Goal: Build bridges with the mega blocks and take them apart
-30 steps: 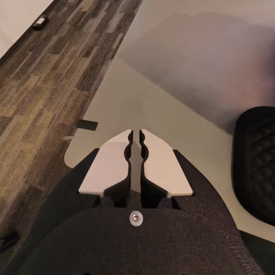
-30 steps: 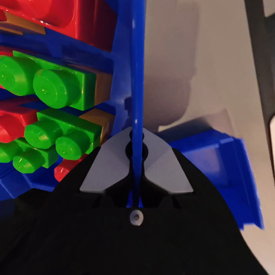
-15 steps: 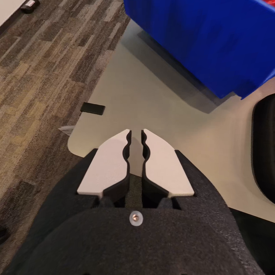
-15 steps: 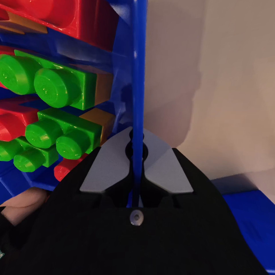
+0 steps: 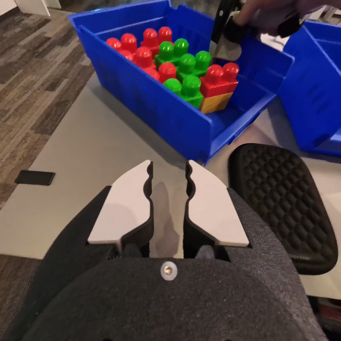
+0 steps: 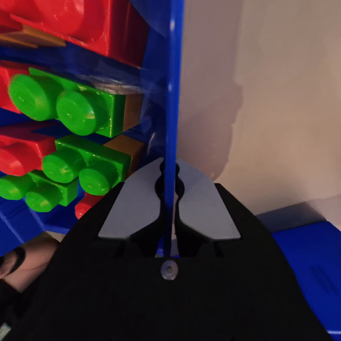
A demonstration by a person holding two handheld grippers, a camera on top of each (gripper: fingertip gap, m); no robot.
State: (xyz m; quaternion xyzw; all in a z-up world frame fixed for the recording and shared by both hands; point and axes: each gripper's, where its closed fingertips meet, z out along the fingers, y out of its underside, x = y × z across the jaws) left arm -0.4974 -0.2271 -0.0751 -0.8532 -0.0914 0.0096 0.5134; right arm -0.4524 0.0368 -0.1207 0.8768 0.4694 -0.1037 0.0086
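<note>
**Right gripper clamped on the bin wall, left one empty**

Your right gripper (image 6: 168,166) was clenched on the thin side wall of the blue bin (image 5: 166,118), with the red, green and orange mega blocks (image 6: 86,114) just to its left inside. Your left gripper (image 5: 168,164) hung above the table (image 5: 96,140) with its jaws parted, holding nothing; the bin lay ahead of it, a black padded rest (image 5: 280,201) to its right.

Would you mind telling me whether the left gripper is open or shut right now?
Open. The left gripper holds nothing; bare table shows through the gap between its fingers.
</note>
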